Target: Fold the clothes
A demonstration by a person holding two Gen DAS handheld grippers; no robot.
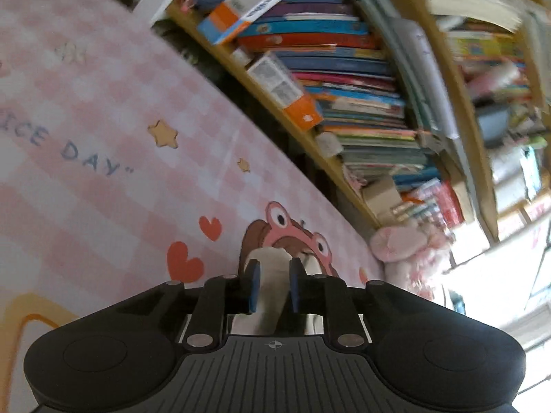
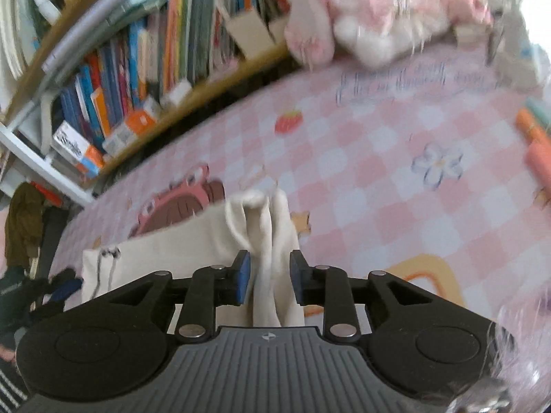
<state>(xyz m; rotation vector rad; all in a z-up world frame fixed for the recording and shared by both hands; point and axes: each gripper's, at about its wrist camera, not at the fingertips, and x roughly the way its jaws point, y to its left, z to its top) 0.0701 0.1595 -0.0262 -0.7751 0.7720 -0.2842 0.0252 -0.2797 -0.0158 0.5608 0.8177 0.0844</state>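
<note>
Left gripper [image 1: 272,284]: blue-padded fingers [image 1: 254,285] close on a bunched fold of cream garment [image 1: 270,296], cloth pinched between them and running back toward the gripper body. Only a narrow strip of the fabric shows in the left wrist view.

Right gripper [image 2: 269,277]: fingers [image 2: 243,275] clamp a gathered, vertical bunch of the same cream garment [image 2: 193,241]. In the right wrist view the cloth spreads away to the left as a flat panel over the worktop [image 2: 396,172], with a drawstring [image 2: 106,258] hanging near its left edge. Whether that panel lies on the surface or hangs just above it, cannot tell.

Worktop [image 1: 103,103] is covered in a pink-and-white checked mat printed with stars, hearts, a strawberry, a flower and lettering. A cartoon character print [image 1: 292,237] sits just beyond the left fingers; the same print [image 2: 182,203] is partly covered by the garment in the right view.

Bookshelf [image 1: 344,86] packed with books runs along the far edge of the worktop, small cartons [image 1: 248,3] lying in front of the books. Pink-and-white plush toy [image 2: 361,10] sits at the far edge of the worktop, next to the shelf. Orange markers [image 2: 537,144] lie at the right edge of the mat. Both views are motion-blurred.
</note>
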